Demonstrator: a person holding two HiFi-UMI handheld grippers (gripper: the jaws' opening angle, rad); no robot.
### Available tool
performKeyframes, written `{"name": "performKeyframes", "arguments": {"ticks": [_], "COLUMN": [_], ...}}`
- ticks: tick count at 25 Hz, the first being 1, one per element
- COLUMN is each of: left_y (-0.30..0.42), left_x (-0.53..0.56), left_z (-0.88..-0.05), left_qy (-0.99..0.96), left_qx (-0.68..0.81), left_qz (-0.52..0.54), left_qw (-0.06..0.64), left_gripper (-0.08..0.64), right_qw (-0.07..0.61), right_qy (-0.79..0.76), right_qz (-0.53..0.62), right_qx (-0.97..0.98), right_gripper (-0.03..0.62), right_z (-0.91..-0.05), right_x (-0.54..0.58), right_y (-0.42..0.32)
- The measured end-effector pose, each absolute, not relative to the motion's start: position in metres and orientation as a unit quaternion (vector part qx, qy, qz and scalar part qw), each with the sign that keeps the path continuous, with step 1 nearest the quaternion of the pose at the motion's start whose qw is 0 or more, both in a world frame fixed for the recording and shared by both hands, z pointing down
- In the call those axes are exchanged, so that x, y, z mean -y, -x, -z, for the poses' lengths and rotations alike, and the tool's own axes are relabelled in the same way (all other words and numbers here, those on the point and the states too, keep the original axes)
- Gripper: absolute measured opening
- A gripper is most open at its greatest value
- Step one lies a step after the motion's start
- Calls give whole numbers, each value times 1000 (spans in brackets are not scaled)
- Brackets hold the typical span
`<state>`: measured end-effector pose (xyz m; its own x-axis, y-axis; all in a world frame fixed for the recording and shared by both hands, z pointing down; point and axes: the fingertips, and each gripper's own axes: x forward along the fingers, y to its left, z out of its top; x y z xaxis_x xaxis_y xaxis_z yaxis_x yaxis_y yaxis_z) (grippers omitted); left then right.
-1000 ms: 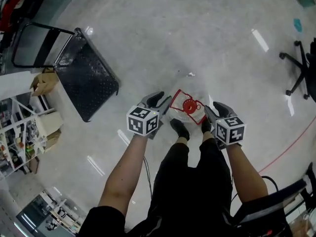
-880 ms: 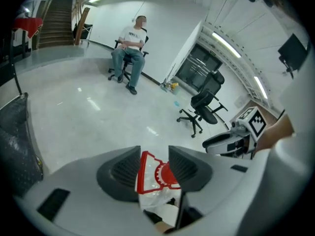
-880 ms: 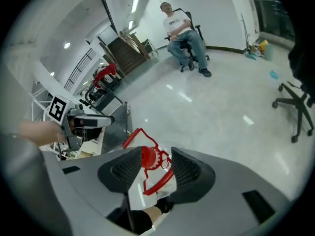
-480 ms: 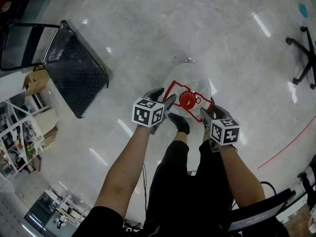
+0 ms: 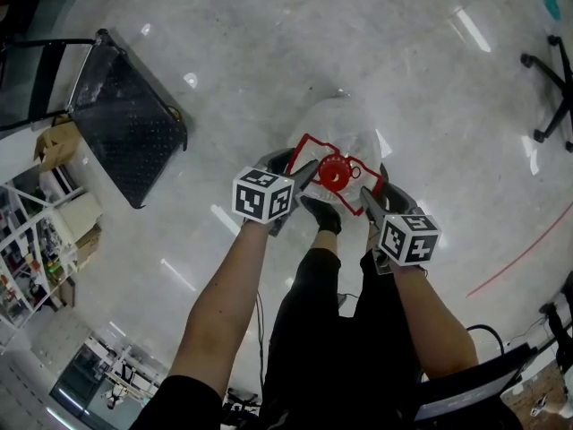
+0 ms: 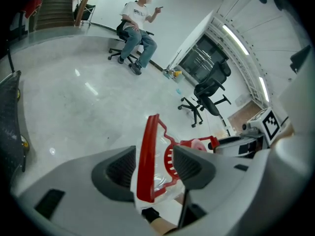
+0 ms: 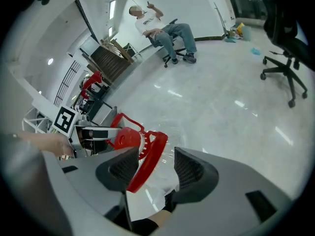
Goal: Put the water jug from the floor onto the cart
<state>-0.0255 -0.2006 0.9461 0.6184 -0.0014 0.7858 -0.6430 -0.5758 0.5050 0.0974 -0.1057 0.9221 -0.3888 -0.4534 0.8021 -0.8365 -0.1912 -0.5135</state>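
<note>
A clear water jug [image 5: 338, 125] with a red cap [image 5: 335, 173] and a red carry frame stands on the floor in front of the person's feet. My left gripper [image 5: 295, 167] is at the frame's left side. In the left gripper view its jaws [image 6: 155, 163] straddle the red handle bar [image 6: 146, 163], apart from it on the right; they have just been opening. My right gripper [image 5: 376, 191] is at the frame's right side, and its jaws [image 7: 156, 166], also just opened, stand wide around the red rim [image 7: 147, 163]. The black cart [image 5: 125, 124] lies up left.
Shelving [image 5: 36, 240] and a cardboard box [image 5: 55, 141] line the left edge near the cart's handle. An office chair [image 5: 551, 88] stands at the right, and a red floor line [image 5: 519, 258] runs below it. A person sits on a chair [image 6: 138, 28] across the room.
Both grippers have come down from above the jug to either side of its red handle frame. Their jaws stand wider than before, and the jug looks closer in the head view.
</note>
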Motion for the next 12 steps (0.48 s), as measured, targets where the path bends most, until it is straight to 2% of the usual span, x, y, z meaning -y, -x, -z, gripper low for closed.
{"name": "performKeyframes", "arguments": {"ticks": [7,8,10,12], "left_y": [26,27,30,33], "left_x": [193,194,196,194], "left_z": [-953,-953,-951,-952], "left_qy": [-792,-792,-791,-788], "left_qx": [197,199,208,212], "left_qz": [-394,-393,-389,-384], "left_qw": [423,423,424,432], "left_gripper": [208,153,17,17], "right_qw": [146,145,139,130], "right_qy": [-500,-498,-498,-502], "right_qz": [-611,-613,-618,-619], "right_qx": [597,596,592,590], "right_gripper": [204,200,106,93], "right_z": [-945,-947,-947,-945], "right_x": [100,100,101,104], "right_y": [-83,-82,-82,-83]}}
